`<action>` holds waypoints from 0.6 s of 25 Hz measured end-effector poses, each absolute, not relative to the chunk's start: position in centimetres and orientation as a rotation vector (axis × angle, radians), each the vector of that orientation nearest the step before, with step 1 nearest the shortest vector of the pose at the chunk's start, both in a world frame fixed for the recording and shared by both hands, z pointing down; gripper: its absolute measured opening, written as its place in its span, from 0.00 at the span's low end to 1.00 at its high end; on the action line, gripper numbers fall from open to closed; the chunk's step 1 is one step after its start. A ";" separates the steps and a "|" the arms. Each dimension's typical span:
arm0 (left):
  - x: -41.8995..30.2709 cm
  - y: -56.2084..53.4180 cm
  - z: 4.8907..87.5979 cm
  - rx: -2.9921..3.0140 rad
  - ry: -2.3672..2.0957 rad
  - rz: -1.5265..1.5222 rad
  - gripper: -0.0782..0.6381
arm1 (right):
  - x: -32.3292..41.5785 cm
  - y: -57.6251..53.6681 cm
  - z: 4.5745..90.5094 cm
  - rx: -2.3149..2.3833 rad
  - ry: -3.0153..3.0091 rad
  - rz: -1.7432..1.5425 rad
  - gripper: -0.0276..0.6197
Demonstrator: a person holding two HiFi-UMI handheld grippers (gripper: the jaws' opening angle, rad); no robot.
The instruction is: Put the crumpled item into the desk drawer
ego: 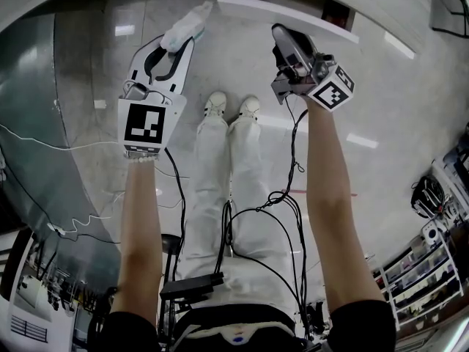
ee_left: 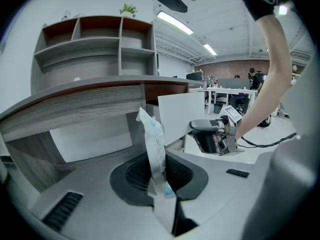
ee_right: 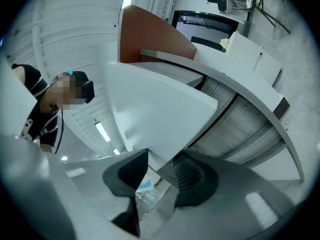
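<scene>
Bare forearms (ego: 141, 233) extend forward above a glossy floor (ego: 227, 57). Left claw (ee_left: 159, 186) is closed on the crumpled packet (ee_left: 154, 139), which stands upright before the wood-grain tabletop (ee_left: 75, 104); the packet's print is illegible. Right claw (ee_right: 156, 176) is clamped on the edge of the white panel (ee_right: 160, 109).

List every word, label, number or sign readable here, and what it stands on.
No text can be read.
Crumpled packet in the left gripper: bluish print, too blurred to read.
Left marker cube and right marker cube: square patterns only, no letters.
White panel in the right gripper: blank.
</scene>
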State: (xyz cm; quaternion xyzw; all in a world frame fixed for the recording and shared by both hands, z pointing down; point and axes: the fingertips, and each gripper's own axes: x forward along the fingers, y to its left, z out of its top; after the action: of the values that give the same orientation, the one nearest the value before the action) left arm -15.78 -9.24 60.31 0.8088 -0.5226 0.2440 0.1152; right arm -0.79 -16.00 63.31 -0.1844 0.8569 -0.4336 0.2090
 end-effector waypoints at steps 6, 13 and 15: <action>-15.6 -8.5 59.4 2.379 -1.531 0.715 0.18 | -0.9 -16.0 62.8 -0.605 2.384 -1.208 0.32; -15.5 -8.2 58.8 2.384 -1.537 0.716 0.18 | 0.1 -15.7 64.5 -0.825 2.473 -1.195 0.33; -15.5 -8.1 58.5 2.390 -1.535 0.719 0.18 | 0.3 -15.2 64.8 -0.861 2.515 -1.184 0.32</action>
State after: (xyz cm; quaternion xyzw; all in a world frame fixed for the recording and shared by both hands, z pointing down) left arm -15.50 -8.11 58.49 0.8111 -0.5210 0.2441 0.1052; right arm 0.32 -15.18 64.83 -0.2939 0.8584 -0.4042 0.1157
